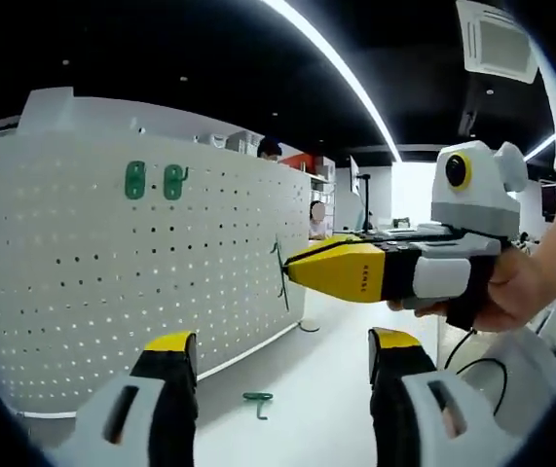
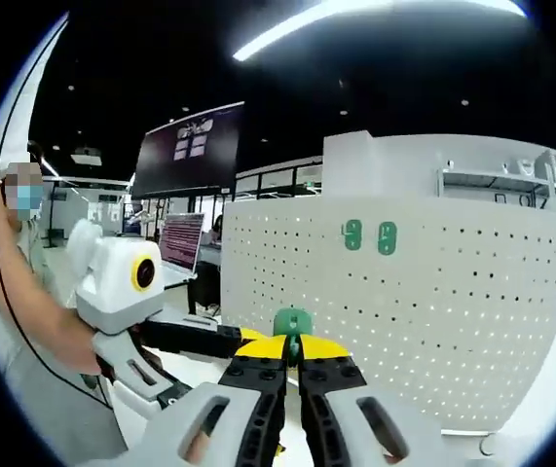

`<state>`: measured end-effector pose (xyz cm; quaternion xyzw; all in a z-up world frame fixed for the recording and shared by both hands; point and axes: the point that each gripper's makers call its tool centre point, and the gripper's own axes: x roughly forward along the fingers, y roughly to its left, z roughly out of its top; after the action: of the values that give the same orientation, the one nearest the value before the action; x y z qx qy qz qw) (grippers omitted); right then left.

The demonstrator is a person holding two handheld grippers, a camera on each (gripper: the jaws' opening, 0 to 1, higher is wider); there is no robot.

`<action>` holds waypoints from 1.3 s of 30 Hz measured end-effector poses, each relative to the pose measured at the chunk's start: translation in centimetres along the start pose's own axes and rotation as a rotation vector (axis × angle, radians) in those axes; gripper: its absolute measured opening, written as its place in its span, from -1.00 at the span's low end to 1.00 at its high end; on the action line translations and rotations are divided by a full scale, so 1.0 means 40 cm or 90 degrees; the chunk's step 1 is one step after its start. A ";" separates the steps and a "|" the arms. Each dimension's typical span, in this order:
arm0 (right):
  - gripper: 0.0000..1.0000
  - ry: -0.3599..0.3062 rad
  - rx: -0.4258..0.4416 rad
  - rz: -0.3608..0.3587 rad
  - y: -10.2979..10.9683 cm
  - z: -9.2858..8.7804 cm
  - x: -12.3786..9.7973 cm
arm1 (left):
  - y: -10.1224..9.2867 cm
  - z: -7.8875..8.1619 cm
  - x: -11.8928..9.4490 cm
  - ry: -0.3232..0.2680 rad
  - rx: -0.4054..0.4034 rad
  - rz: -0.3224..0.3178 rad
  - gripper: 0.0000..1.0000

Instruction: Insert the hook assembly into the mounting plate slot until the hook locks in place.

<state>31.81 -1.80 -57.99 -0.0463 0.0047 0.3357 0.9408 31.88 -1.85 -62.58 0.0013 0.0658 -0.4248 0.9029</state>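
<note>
A white pegboard mounting plate (image 1: pixel 112 282) stands upright on the table, also seen in the right gripper view (image 2: pixel 453 321). Two green hook plates (image 1: pixel 135 180) (image 1: pixel 173 181) sit high on it, side by side (image 2: pixel 352 234) (image 2: pixel 387 237). My right gripper (image 2: pixel 292 352) is shut on a green hook assembly (image 2: pixel 292 321). In the left gripper view it comes in from the right (image 1: pixel 290 269), holding the thin green hook (image 1: pixel 279 274) close to the plate's right end. My left gripper (image 1: pixel 282 355) is open with nothing between its jaws, low in front of the plate.
A loose green hook (image 1: pixel 258 399) lies on the white table (image 1: pixel 336 389) between my left jaws; another green piece (image 1: pixel 307 328) lies by the plate's foot. A black cable (image 1: pixel 482 365) runs at right. A dark wall screen (image 2: pixel 190 146), a laptop (image 2: pixel 182 238) and people stand behind.
</note>
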 end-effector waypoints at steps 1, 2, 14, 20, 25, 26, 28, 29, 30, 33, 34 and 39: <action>-0.99 0.000 0.005 -0.002 -0.003 0.000 -0.001 | 0.000 0.001 0.000 -0.001 0.000 0.000 0.48; -0.99 -0.001 0.011 -0.005 -0.006 0.000 -0.001 | -0.001 0.000 0.000 -0.001 -0.001 -0.001 0.47; -0.98 -0.020 0.072 -0.057 -0.078 0.029 0.012 | 0.016 0.000 -0.017 -0.005 0.011 0.019 0.45; -0.98 -0.026 0.093 -0.088 -0.125 0.047 0.022 | 0.030 -0.006 -0.036 -0.007 0.007 0.033 0.44; -0.98 -0.030 0.090 -0.114 -0.159 0.065 0.029 | 0.040 -0.017 -0.056 -0.007 0.003 0.043 0.44; -0.98 -0.030 0.087 -0.119 -0.165 0.068 0.030 | 0.043 -0.018 -0.061 -0.009 0.003 0.046 0.44; -0.98 -0.027 0.086 -0.127 -0.176 0.070 0.033 | 0.051 -0.019 -0.069 -0.010 -0.001 0.055 0.45; -0.98 -0.027 0.087 -0.132 -0.183 0.072 0.034 | 0.053 -0.016 -0.073 -0.014 -0.003 0.057 0.44; -0.98 -0.026 0.084 -0.136 -0.188 0.074 0.035 | 0.055 -0.015 -0.076 -0.015 -0.005 0.059 0.44; -0.98 -0.026 0.076 -0.148 -0.207 0.081 0.040 | 0.062 -0.016 -0.089 -0.019 -0.003 0.069 0.44; -0.98 -0.027 0.078 -0.148 -0.210 0.084 0.042 | 0.065 -0.018 -0.092 -0.018 -0.004 0.071 0.44; -0.98 -0.030 0.069 -0.164 -0.236 0.098 0.052 | 0.075 -0.022 -0.116 -0.025 -0.018 0.081 0.45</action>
<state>39.30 -7.38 -53.38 0.0121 -0.0050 0.2122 0.9771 31.15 3.66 -63.04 -0.0153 0.0537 -0.3657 0.9291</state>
